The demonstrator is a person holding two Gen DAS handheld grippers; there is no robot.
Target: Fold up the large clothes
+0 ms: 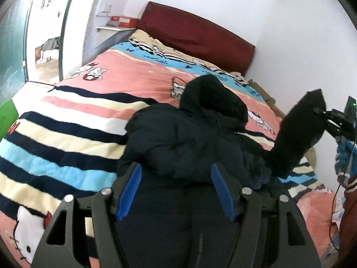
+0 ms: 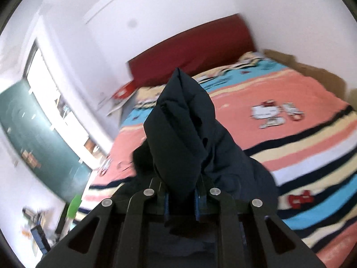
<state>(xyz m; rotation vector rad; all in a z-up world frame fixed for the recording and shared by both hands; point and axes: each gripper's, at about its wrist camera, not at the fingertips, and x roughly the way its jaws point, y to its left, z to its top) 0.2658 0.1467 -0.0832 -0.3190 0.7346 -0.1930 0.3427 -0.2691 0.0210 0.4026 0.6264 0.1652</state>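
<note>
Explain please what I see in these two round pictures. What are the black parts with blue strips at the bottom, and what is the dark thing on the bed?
Each picture comes from a camera on a hand-held gripper, looking along its two fingers. The left gripper is open above a dark puffy hooded jacket that lies on a striped cartoon blanket. The right gripper is shut on the jacket's sleeve and holds it up. The left view also shows that gripper from the side. Behind stands a red headboard.

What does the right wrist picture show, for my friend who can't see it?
The right gripper is shut on a fold of a dark puffy jacket, lifting it above a bed with a striped cartoon-cat blanket. A red headboard stands behind.
</note>
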